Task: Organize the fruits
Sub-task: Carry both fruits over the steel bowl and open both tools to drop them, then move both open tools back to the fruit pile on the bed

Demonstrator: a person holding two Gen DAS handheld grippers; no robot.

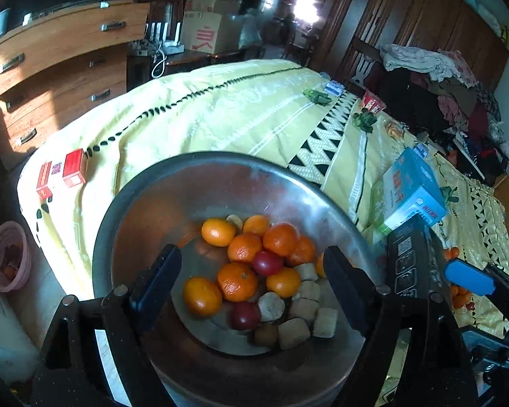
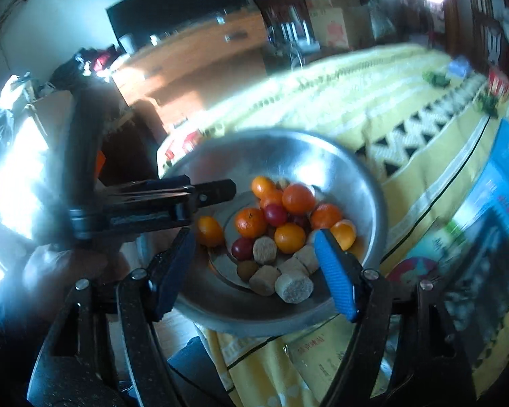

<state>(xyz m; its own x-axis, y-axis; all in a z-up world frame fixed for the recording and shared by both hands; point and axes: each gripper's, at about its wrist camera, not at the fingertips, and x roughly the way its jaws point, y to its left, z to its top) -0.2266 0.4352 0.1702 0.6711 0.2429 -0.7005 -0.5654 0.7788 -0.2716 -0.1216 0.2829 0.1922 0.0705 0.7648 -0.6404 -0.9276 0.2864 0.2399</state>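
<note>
A steel bowl [image 1: 146, 210] sits at the near edge of a yellow-clothed table. It holds several oranges [image 1: 237, 281], two dark red fruits [image 1: 267, 263] and several tan cylindrical chunks [image 1: 293, 333]. My left gripper [image 1: 251, 291] is open, its fingers on either side of the fruit above the bowl's near side. In the right wrist view the same bowl [image 2: 349, 169] shows the oranges [image 2: 290, 237] and tan chunks [image 2: 294, 287]. My right gripper [image 2: 254, 264] is open over the bowl's near rim, empty. The left gripper [image 2: 217, 191] reaches in from the left.
Red boxes [image 1: 62, 173] lie at the table's left edge, a blue box [image 1: 414, 190] and black box [image 1: 414, 257] to the bowl's right. More oranges [image 1: 458, 296] lie on the cloth at far right. A pink basket [image 1: 8, 261] sits on the floor at left.
</note>
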